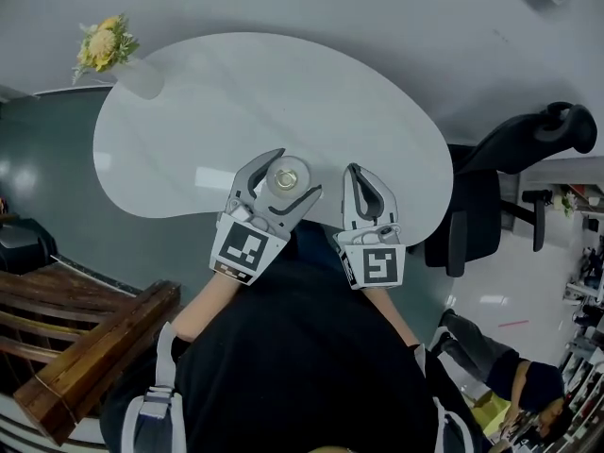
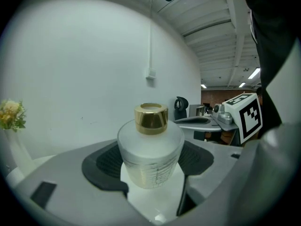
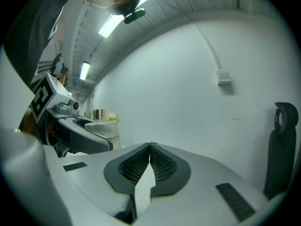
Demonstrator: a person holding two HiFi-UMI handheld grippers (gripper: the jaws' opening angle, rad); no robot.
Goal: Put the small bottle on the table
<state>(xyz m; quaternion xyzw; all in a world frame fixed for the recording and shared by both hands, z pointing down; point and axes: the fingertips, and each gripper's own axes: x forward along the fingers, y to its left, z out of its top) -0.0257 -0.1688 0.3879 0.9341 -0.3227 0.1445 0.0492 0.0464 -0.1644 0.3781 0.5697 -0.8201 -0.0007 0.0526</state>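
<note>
The bottle (image 2: 150, 160), frosted and squat with a gold cap (image 2: 151, 118), stands upright between the jaws of the left tool (image 1: 299, 172), whose dark ribbed pads (image 2: 104, 166) press on its two sides. From the head view the bottle (image 1: 288, 176) sits over the near edge of the bench (image 1: 236, 92), cap up, but no view settles whether its base touches the white top or hangs just above it. The left tool's marker cube (image 1: 247, 250) lies toward the person, over the bench's rim. Just beside it, on the right, the right tool (image 1: 355, 172) also points out over the near edge; its jaws are closed pad against pad with nothing between them, as its own view (image 3: 150, 146) shows plainly. Its marker cube (image 1: 376, 264) is level with the other one. The rest of the kidney-shaped bench is bare white. At its far left corner stands a bunch of yellow flowers (image 1: 102, 43), well apart from both tools. A black chair (image 1: 510, 159) stands off the bench's right end, by the pale wall (image 1: 377, 17).
</note>
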